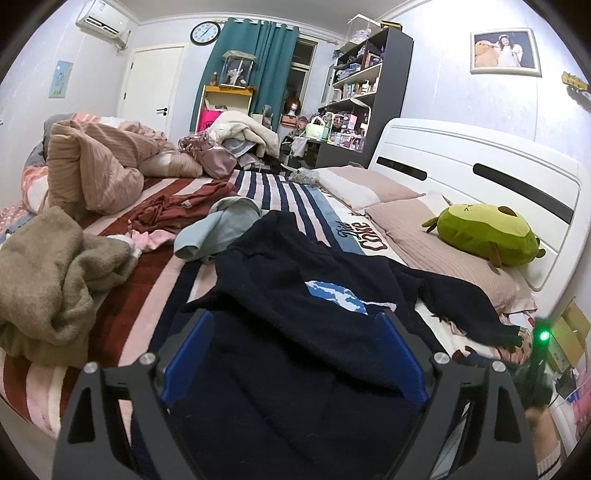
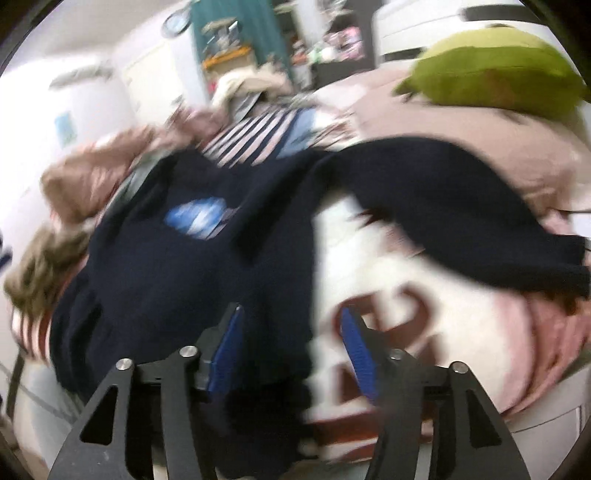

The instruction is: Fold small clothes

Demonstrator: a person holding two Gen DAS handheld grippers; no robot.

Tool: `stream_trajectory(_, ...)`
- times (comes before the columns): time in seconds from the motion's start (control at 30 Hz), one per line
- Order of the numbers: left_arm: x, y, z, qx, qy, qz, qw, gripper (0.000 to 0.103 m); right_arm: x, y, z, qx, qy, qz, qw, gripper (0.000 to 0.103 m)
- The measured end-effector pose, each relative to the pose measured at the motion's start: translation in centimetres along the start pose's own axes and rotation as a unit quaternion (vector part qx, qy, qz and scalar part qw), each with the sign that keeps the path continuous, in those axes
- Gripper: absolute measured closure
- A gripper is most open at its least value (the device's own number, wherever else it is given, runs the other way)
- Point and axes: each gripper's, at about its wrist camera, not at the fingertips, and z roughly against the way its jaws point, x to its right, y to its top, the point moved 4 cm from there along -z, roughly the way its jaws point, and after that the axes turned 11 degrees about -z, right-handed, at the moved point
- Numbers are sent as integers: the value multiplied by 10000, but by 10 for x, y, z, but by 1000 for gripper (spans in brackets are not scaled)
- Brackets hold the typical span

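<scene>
Left claw [image 1: 295,332], seen from its own wrist camera, stands wide open over the dark navy knitted sweater with a blue-and-white chest patch [image 1: 306,314]; its blue-padded fingers [image 1: 400,358] straddle the sweater's body, and whether the pads touch the knit cannot be told. Right claw [image 2: 291,332], in a motion-blurred view, is likewise open, its blue fingers [image 2: 229,347] spread across the sweater's [image 2: 177,266] right edge with nothing clamped between them. The sweater lies spread on the bed's striped navy, white, pink and maroon blanket [image 1: 155,295], one sleeve reaching right toward the ribbed pink pillow [image 1: 436,243]. Beyond the sweater, the blanket bears printed lettering [image 1: 364,232] reading "Diet Coke". On the pillow, right of the sweater, rests a green avocado-shaped plush toy [image 1: 491,232]. Beyond the sweater and just beside it lies a crumpled pale blue garment [image 1: 218,229]; farther left are a maroon garment [image 1: 177,210] and an olive-brown fleece heap [image 1: 51,280]. Far behind the sweater, a round wall clock [image 1: 205,32] hangs beside the teal curtain [image 1: 255,66].
</scene>
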Motion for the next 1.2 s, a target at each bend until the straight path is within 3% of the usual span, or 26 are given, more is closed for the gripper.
stream_trajectory(0.2,7,3,-9,-62,9,-47,10000,15,79,23,16,385,-837,-637,9937,51)
stream_trajectory(0.3,14,4,-16,-116,13,-79,9999,15,116,18,20,434,-954,-1123,9881,49)
stream_trajectory(0.37,19,5,-21,-168,-28,-116,9998,15,132,14,21,457,-1055,-1361,9840,43)
stream_trajectory(0.5,35,8,-30,-240,-160,-258,9992,15,141,18,19,639,-719,-1465,9845,35)
stream_trajectory(0.67,49,13,-33,-241,-210,-392,9987,15,153,38,4,882,-472,-1697,9804,35)
stream_trajectory(0.77,51,16,-32,-229,-174,-416,9987,15,157,50,-6,940,-668,-1777,9773,55)
stream_trajectory(0.83,50,17,-34,-250,-161,-418,9987,15,161,56,-6,909,-707,-1751,9778,85)
stream_trajectory(0.9,48,16,-35,-292,-117,-422,9986,14,157,58,-4,947,-596,-1778,9777,93)
stream_trajectory(1.2,32,16,-34,-243,-104,-246,9993,14,80,93,36,1551,238,-970,9828,97)
